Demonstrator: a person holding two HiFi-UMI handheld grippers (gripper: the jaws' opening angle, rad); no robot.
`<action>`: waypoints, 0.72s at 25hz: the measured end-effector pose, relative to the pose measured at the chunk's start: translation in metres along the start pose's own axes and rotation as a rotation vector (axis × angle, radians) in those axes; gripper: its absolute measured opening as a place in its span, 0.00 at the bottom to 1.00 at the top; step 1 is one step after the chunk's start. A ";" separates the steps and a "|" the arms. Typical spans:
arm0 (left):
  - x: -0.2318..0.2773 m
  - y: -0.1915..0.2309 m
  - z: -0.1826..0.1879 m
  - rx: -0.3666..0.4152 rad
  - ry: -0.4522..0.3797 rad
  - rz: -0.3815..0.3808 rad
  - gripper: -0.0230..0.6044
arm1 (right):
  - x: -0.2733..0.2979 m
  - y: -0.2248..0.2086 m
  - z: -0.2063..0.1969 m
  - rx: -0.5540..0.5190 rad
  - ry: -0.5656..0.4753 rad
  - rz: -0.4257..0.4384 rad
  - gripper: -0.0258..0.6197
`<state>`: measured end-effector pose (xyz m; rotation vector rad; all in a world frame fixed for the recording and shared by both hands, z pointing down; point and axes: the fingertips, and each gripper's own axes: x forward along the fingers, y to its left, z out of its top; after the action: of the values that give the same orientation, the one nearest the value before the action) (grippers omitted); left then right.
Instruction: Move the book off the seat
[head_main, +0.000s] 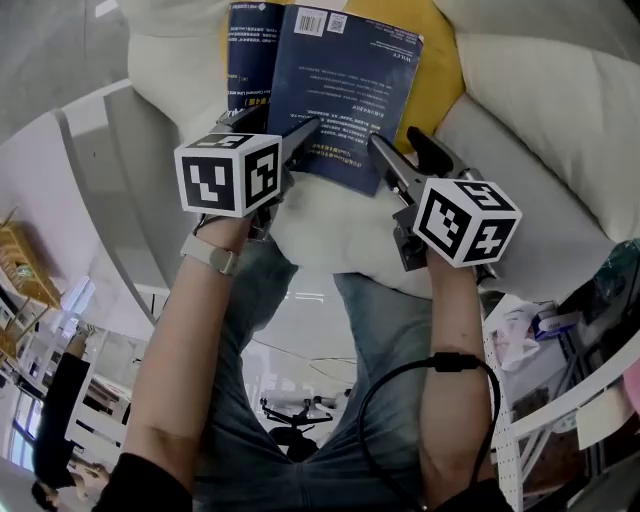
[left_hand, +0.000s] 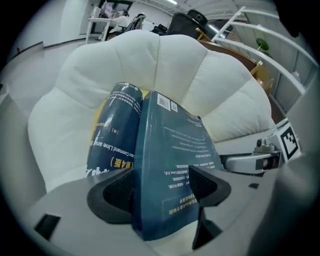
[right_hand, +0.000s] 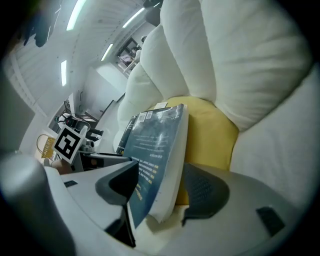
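Two sets of pads stand apart, each with the book between them. On the left gripper (left_hand: 160, 187) the ribbed pads (left_hand: 117, 187) straddle the near end of the book (left_hand: 170, 160), one by the spine, the other across the back cover; no squeeze shows on the cover. On the right gripper (right_hand: 162, 185) the pads (right_hand: 205, 187) bracket the book's (right_hand: 155, 140) other near corner. One jaw lies over the cover, and the other is clear of the page edges with a gap showing, so the jaws are wide and not clamped. From the head view the left gripper (head_main: 272, 125) and the right gripper (head_main: 400, 145) both point up the frame at the near edge of the book (head_main: 340, 90), one at each corner. The book is dark blue, back cover up, with the barcode (head_main: 312, 22) at the far end and the spine turned to the left. It rests tilted on a yellow cushion (head_main: 440, 70), still on the white padded seat (head_main: 340, 240), whose puffed backrest (left_hand: 160, 65) rises behind it. In the right gripper view the cushion (right_hand: 210, 130) shows under and beside the page block. The marker cubes (head_main: 228, 172) sit behind the jaws on both tools, and each tool shows at the edge of the other's view. Bare forearms run back toward the camera, a pale strap (head_main: 212, 255) on the left wrist and a black cable (head_main: 450, 362) looped round the right, with jeans below them. Shelving and clutter stand to the right of the seat, too small to sort out.
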<state>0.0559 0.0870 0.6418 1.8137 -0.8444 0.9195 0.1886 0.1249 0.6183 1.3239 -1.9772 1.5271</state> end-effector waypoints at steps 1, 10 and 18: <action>0.003 0.000 0.000 -0.009 -0.002 -0.017 0.56 | 0.000 -0.002 -0.002 -0.004 0.012 0.000 0.46; 0.012 0.003 -0.003 -0.014 -0.049 -0.050 0.58 | 0.012 0.004 -0.015 -0.018 0.095 0.018 0.46; 0.014 0.007 0.002 -0.131 -0.088 -0.119 0.58 | 0.026 0.001 -0.033 0.046 0.175 -0.045 0.46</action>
<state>0.0568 0.0804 0.6561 1.7798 -0.8222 0.6970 0.1649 0.1412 0.6491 1.1999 -1.8036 1.6172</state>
